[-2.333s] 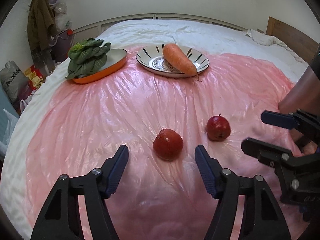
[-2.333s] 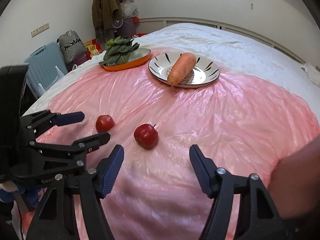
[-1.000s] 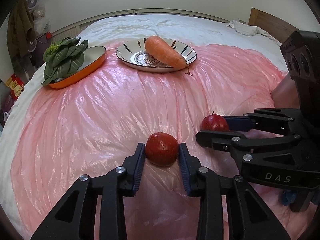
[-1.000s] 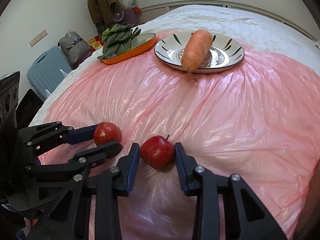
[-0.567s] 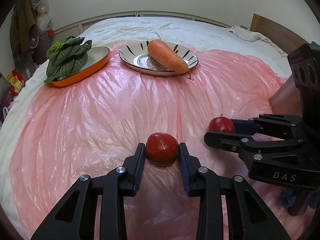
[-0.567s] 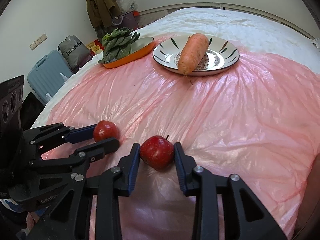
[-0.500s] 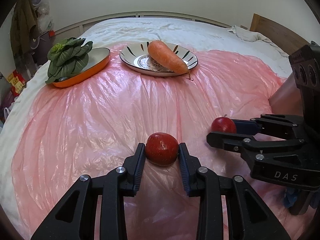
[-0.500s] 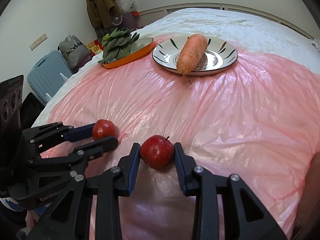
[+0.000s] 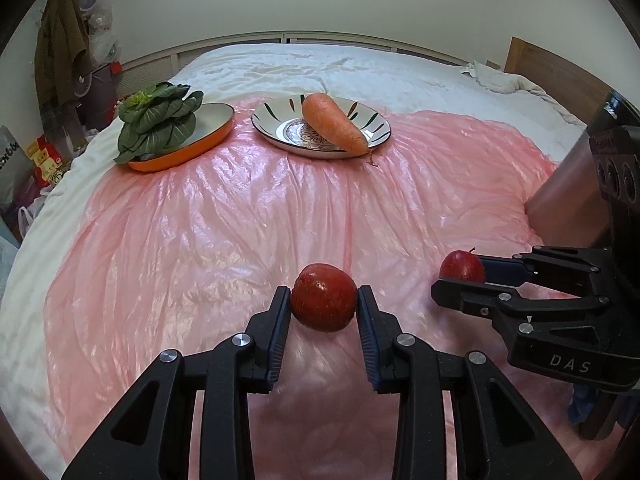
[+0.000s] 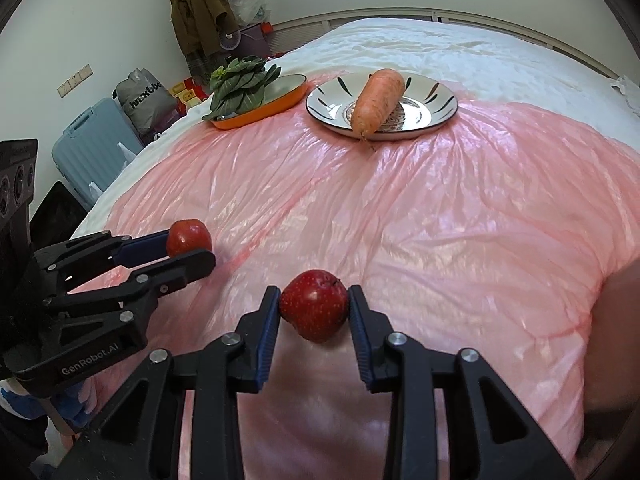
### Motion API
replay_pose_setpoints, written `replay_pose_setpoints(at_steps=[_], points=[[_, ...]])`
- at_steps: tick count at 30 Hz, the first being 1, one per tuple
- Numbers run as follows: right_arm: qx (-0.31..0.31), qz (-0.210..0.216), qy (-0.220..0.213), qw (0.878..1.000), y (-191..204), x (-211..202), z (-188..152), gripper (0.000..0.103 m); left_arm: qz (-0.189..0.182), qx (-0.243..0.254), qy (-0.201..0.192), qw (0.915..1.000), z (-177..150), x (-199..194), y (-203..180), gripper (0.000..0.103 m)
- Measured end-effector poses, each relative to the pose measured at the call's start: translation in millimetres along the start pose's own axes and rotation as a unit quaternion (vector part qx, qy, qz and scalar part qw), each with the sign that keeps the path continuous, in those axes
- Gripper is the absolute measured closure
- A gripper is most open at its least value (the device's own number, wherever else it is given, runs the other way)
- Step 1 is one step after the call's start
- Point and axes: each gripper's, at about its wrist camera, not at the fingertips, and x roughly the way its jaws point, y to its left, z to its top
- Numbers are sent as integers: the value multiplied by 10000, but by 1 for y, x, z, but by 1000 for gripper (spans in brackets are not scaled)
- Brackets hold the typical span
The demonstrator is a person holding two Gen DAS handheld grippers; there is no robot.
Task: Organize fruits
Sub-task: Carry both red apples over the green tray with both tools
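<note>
Left wrist view: left claw [image 9: 324, 304] clamps one red apple [image 9: 323, 297] above the pink plastic sheet [image 9: 224, 216].

Right wrist view: right claw [image 10: 313, 308] clamps the stemmed apple [image 10: 313, 305]. Both picked; placement remains, destination unclear.

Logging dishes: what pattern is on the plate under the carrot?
White round plate with dark radial strokes and an ornate centre, clearest in the right wrist view.

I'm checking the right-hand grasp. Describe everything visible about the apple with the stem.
The stemmed apple is dark red with fine pale speckles and a glossy skin; a short dark stem juts from its upper right. It looks whole and unbruised. The right hand-held gripper is shut on it, one blue pad pressed to each side. It sits tilted, apparently lifted off the pink plastic sheet, though contact underneath is hard to judge.
</note>
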Motion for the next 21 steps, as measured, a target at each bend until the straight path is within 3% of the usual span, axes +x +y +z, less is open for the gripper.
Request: replay_pose_setpoints(at_steps=[21], points=[[-147, -308, -32, 9994, 17, -70, -62, 48, 139, 48, -110, 9998, -34, -60, -44, 74]])
